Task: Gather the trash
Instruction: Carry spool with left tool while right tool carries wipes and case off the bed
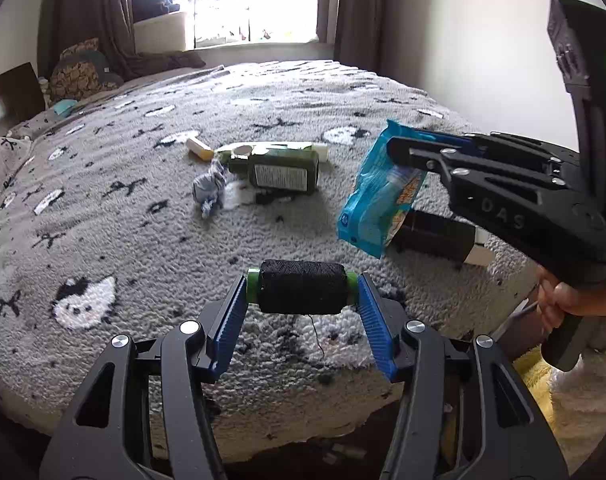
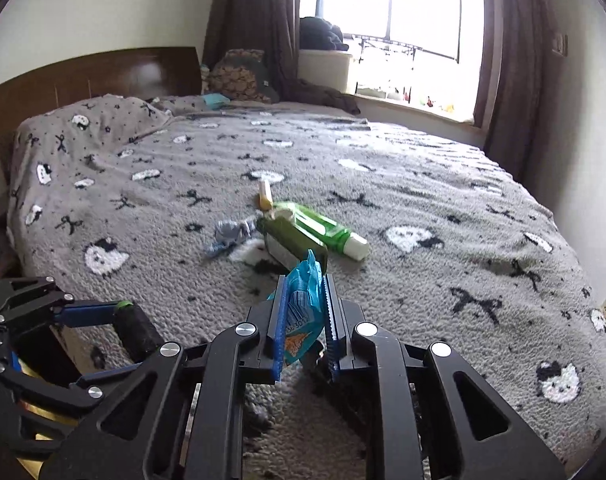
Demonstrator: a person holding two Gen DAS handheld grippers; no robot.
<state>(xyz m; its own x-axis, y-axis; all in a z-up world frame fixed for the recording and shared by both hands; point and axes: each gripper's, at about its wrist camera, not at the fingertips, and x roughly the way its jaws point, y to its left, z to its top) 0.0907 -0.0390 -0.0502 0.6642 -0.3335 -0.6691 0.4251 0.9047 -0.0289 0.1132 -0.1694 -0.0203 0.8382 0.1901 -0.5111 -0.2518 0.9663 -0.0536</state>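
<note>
The blue snack wrapper [image 2: 303, 312] was pinched between the nearly closed jaws of the right gripper [image 2: 305, 320], lifted clear of the bed; its crumpled top stuck up past the blue pads and a barcode showed on its side. In the left wrist view the same wrapper [image 1: 377, 196] hung from the jaws at the right, above a dark cylindrical container [image 1: 439, 236] lying on the blanket. A hand [image 1: 571, 300] gripped the right gripper's handle at the right edge.

The left gripper [image 1: 303, 292] stood about half open, its pads pressed on the green ends of a spool of black thread [image 1: 303, 292], a loose strand hanging below it. It was held near the bed's near edge.

Farther in, near the middle of the bed, the remaining litter lay together: a dark green bottle [image 1: 277, 172] on its side with its label up, a light green tube [image 2: 331, 234] with a white cap just behind and touching it, a small yellowish stick [image 1: 200, 148] to the far left, and a crumpled grey-blue wrapper [image 1: 210, 192] just left of the bottle.

The bed [image 2: 423, 200] was covered by a fuzzy grey blanket patterned with white cat faces and black bows. A wooden headboard [image 2: 95, 76] stood at the far left, a patterned cushion [image 2: 239, 76] beside it. Beyond, brown curtains [image 2: 507, 60] framed a bright window [image 2: 391, 0] with a light-coloured wall to the right.
</note>
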